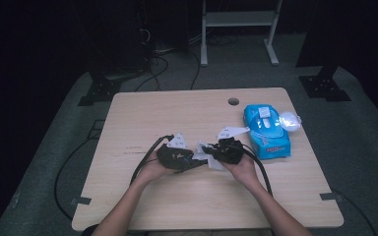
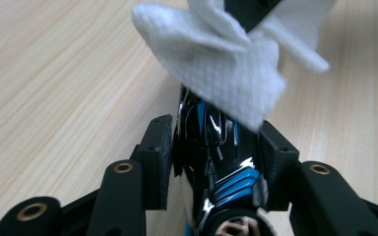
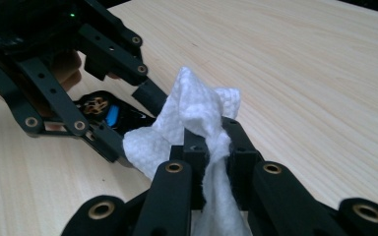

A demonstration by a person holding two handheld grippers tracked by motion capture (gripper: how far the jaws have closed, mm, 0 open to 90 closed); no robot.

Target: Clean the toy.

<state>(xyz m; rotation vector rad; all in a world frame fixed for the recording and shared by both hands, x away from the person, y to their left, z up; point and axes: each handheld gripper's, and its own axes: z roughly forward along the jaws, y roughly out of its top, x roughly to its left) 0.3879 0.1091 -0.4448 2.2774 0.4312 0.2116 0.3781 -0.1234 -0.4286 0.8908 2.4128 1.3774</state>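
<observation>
My left gripper point(image 2: 216, 142) is shut on a glossy black and blue object point(image 2: 211, 152), with a pad against each of its sides. My right gripper point(image 3: 211, 142) is shut on a crumpled white wipe point(image 3: 197, 103), which bunches up above its jaws. The wipe point(image 2: 221, 64) lies against the far end of the object. In the high view both grippers meet tip to tip at the table's middle, left gripper point(image 1: 197, 160) and right gripper point(image 1: 207, 150), with the wipe point(image 1: 215, 164) between them. From the right gripper view, the left gripper point(image 3: 128, 120) holds the object point(image 3: 103, 110) just above the wood.
A blue pack of wipes point(image 1: 266, 130) lies at the right of the wooden table point(image 1: 152, 113), with a crumpled clear bit point(image 1: 290, 119) beside it. A cable hole point(image 1: 233, 101) is near the far edge. Cables trail from both grippers toward the front edge.
</observation>
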